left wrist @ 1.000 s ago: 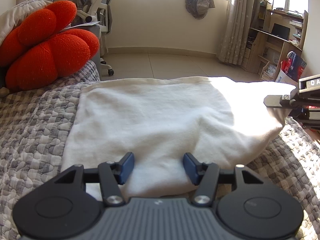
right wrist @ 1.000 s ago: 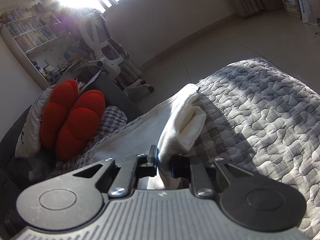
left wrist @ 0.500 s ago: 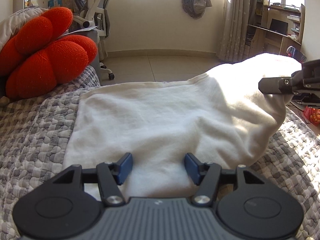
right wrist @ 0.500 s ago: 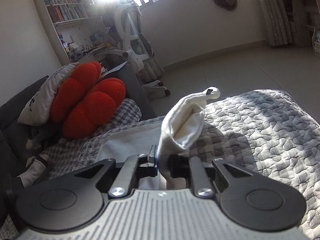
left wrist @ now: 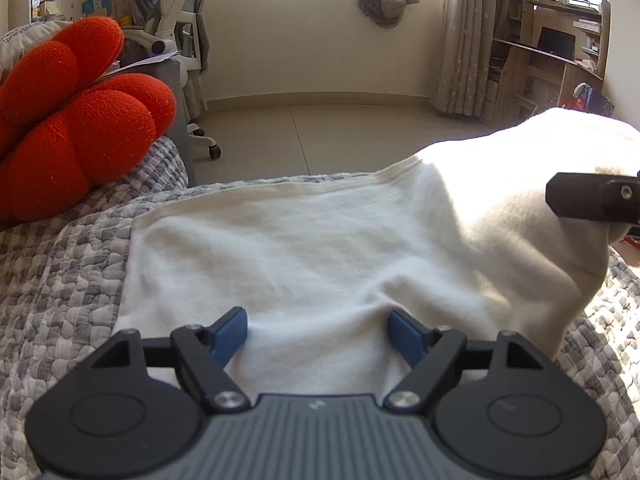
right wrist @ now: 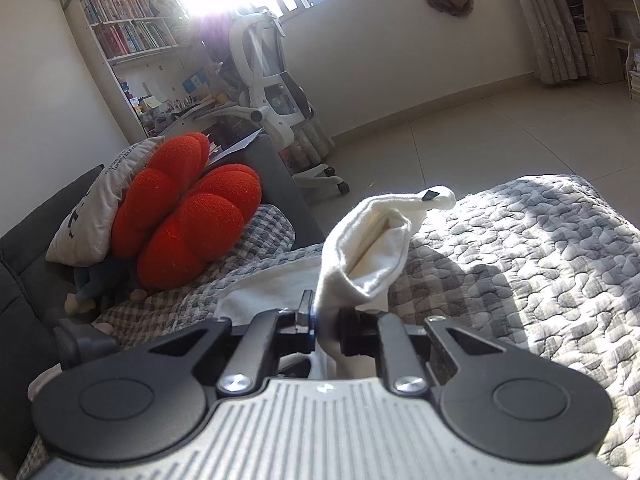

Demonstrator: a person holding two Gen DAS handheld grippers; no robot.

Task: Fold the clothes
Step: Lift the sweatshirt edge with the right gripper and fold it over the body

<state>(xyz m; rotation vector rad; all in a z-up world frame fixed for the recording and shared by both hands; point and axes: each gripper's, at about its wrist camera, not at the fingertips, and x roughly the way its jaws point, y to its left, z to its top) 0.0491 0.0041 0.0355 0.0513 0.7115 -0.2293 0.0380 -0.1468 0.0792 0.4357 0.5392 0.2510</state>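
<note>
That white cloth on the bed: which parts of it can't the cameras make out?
- White cotton garment, left wrist view: near hem hidden under the left gripper, whose fingers have just been opening.
- Same view: far right end cut off by the frame edge and washed out by sun.
- Right wrist view: pinched part hidden between the right gripper fingers; what kind of garment is unclear.

The left gripper (left wrist: pixel 318 330) sits low and tipped downward, its blue pads (left wrist: pixel 229 333) standing wide apart; the jaws have just been opening, with white cloth (left wrist: pixel 320 248) lying between them but not pressed. The right gripper (right wrist: pixel 326 322) is raised off to the right, angled gently down, its jaws pinched nearly together on a fold of the same cloth.
</note>
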